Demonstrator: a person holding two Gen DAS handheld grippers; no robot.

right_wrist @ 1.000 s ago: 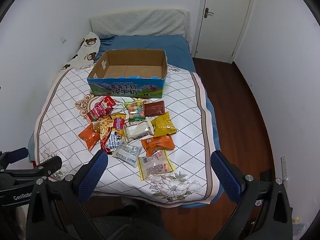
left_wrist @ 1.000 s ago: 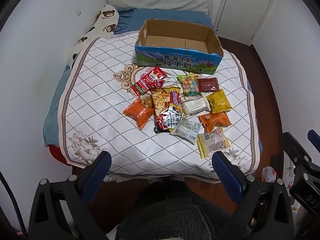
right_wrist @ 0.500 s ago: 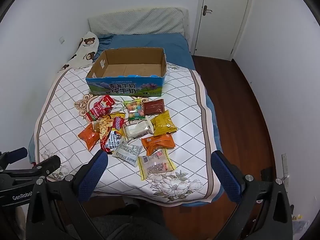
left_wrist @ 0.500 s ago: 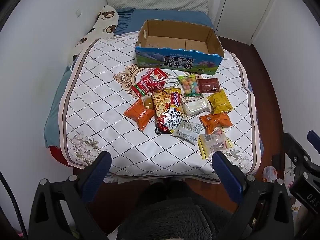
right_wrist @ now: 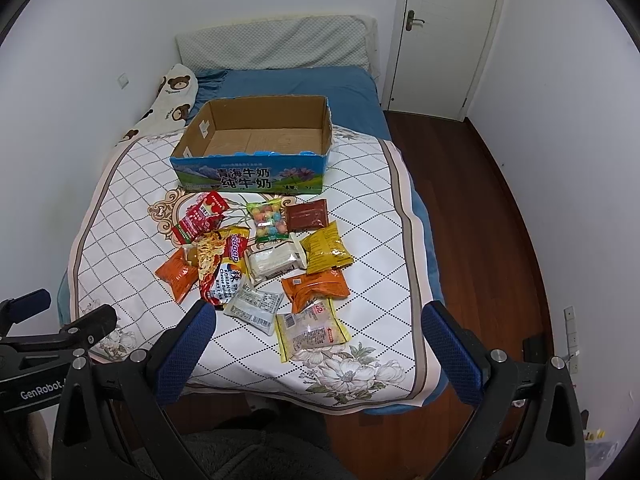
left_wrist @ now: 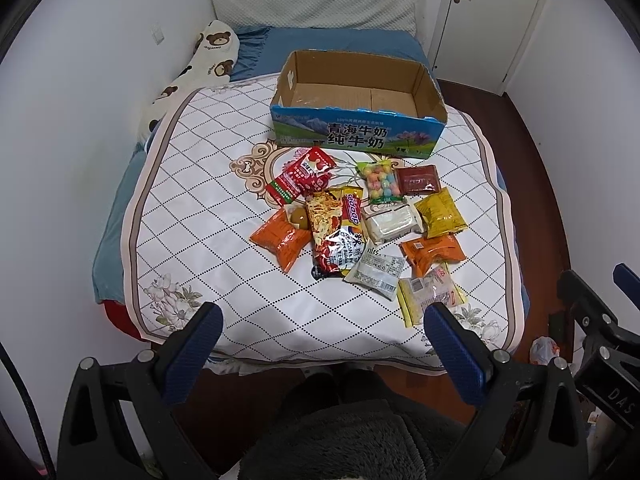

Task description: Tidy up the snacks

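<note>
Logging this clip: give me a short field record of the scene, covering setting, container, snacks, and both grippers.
setting: bed with quilted cover, white door behind
container: open cardboard milk box, nothing visible inside
snacks: about a dozen packets loose on the cover in front of the box, e.g. brown sachet, yellow packet, candy bag
left gripper: open, holding nothing
right gripper: open, holding nothing
progress: no snack boxed yet

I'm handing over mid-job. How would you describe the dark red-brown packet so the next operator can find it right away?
Start at the open cardboard box on the bed. Just in front of its right front corner lies the dark red-brown packet, flat on the quilt, beside the bag of coloured candy balls. It is the only dark, plain square packet; the others nearby are bright yellow, orange or white.
</note>
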